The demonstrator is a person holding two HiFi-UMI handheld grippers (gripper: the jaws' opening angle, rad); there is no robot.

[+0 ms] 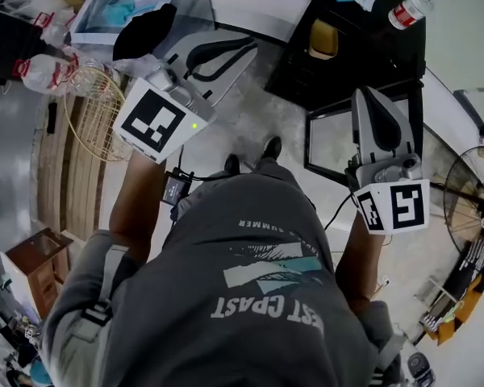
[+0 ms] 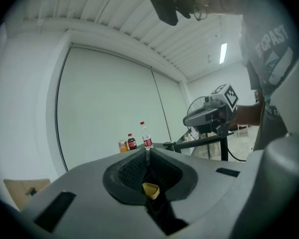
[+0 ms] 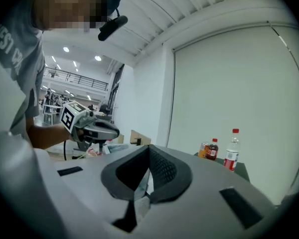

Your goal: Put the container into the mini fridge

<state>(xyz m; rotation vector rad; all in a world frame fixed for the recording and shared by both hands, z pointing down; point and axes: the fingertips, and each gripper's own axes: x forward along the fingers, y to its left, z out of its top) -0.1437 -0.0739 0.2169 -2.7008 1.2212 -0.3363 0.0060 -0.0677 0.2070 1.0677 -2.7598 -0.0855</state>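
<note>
Both grippers are held up in the air in front of the person, apart from everything. My left gripper (image 1: 230, 55) is shut with nothing held; in its own view the pads (image 2: 147, 156) meet. My right gripper (image 1: 373, 99) is also shut and empty, its jaws (image 3: 149, 156) closed. Each shows in the other's view: the right gripper (image 2: 209, 114) and the left gripper (image 3: 89, 126). A black-framed box with a glass front (image 1: 339, 139), which looks like the mini fridge, stands on the floor under the right gripper. A yellowish item (image 1: 323, 39) lies on the black table (image 1: 347, 71); I cannot tell whether it is the container.
A water bottle (image 3: 232, 156), a cola bottle (image 3: 212, 149) and a can (image 3: 204, 150) stand on the black table. A floor fan (image 1: 468, 192) is at the right, a round wire guard (image 1: 93, 111) at the left, and a small wooden table (image 1: 36, 264) lower left.
</note>
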